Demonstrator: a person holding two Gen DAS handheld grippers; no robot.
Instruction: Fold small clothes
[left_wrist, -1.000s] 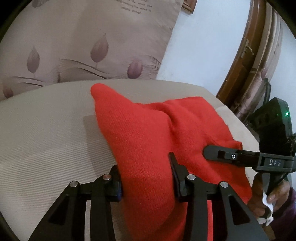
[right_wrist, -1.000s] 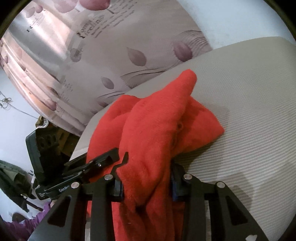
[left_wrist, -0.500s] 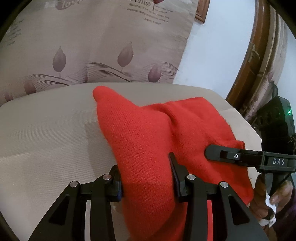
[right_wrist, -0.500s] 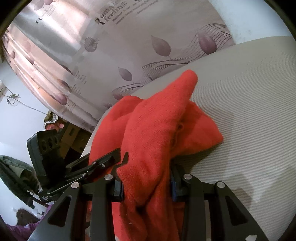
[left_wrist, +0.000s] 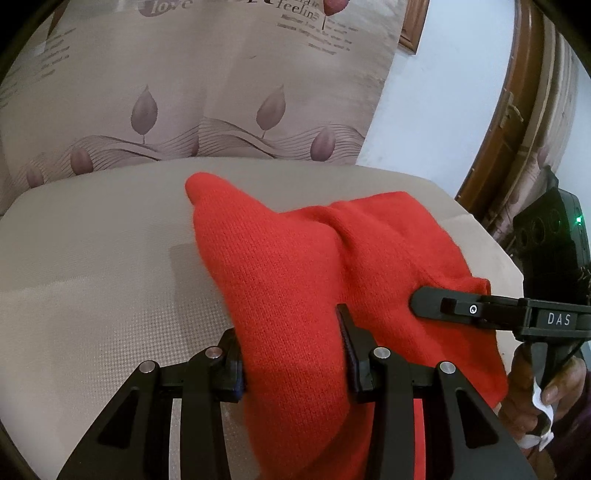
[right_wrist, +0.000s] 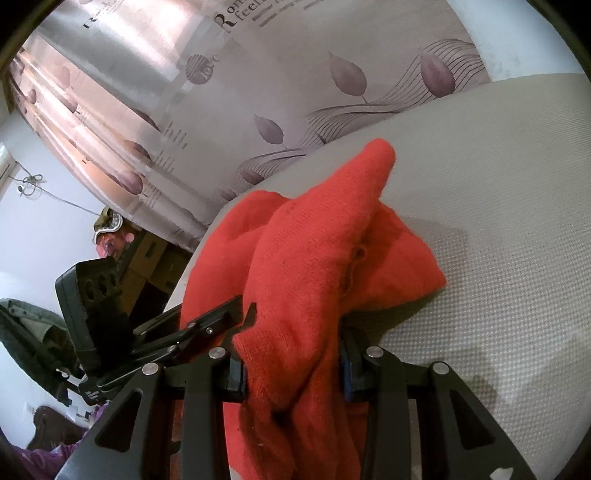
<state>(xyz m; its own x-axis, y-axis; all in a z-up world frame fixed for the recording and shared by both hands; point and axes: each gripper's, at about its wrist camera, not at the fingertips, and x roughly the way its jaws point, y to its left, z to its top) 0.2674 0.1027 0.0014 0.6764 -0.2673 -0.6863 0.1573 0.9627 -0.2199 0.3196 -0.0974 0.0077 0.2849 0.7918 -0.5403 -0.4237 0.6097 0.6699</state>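
While both claws are locked onto the cloth, here's the picture from close in: the left claw (left_wrist: 293, 354) has its pads clamped on a thick bunch of the red knit garment (left_wrist: 295, 280), fabric filling the whole gap between the jaws; over in the right wrist view, the right claw (right_wrist: 291, 363) is pinched on another gathered bunch of the same garment (right_wrist: 314, 266), cloth spilling down between its fingers. The two claws sit close together on one side of the piece, the right one showing in the left view (left_wrist: 428, 306) with its tip against the knit, held by a person's hand (left_wrist: 535, 391)

Further out, the rest of the garment trails across the pale textured desk (left_wrist: 92, 277), its near part lifted and draped from the grips, its far end rising to a rounded point that looks like a sleeve or corner, touching the surface

How far along? Judging from how it lies, not far: the garment is bunched and rumpled, no clean flat fold visible anywhere, no neat edge lined up. This reads as the carry or lay-over stage of a fold; smoothing it flat, bringing edges together and finishing the folds all look left to do

Containers? None in sight, no basket, bin or box near the cloth

Beyond the desk hangs a leaf-patterned curtain (left_wrist: 207, 92) with a pale wall beside it
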